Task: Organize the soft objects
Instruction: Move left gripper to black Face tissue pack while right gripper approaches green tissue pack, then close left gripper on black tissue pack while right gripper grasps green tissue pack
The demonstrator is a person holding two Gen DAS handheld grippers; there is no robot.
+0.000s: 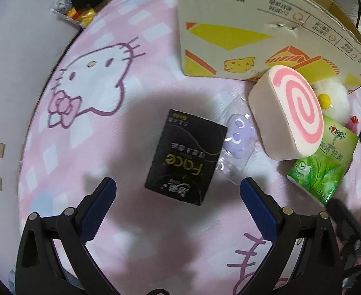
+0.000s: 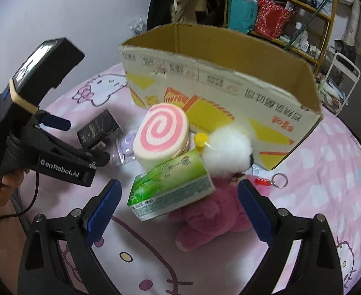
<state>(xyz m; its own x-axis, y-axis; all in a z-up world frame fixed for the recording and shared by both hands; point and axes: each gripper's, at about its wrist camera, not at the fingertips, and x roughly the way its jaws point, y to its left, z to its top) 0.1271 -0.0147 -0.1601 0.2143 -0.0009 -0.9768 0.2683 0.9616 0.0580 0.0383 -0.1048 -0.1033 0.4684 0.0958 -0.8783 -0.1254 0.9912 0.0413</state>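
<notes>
On the pink bedsheet (image 1: 111,132) lies a black tissue pack (image 1: 185,157), just ahead of my open, empty left gripper (image 1: 178,186). Beside it are a purple toy in clear wrap (image 1: 238,137), a pink-swirl roll cushion (image 1: 288,115), a green tissue pack (image 1: 320,162) and a white plush (image 1: 335,98). My right gripper (image 2: 178,191) is open and empty, its jaws on either side of the green tissue pack (image 2: 170,191), which leans on a pink plush (image 2: 212,218). The roll cushion (image 2: 160,135) and white plush (image 2: 229,147) sit behind it. The left gripper (image 2: 55,127) shows at left.
An open cardboard box (image 2: 217,83) stands behind the pile; it also shows in the left wrist view (image 1: 242,24). A red keychain (image 2: 271,180) lies by the box. Shelves with bags (image 2: 274,14) stand beyond the bed. A snack bag (image 1: 74,12) lies at the bed's far edge.
</notes>
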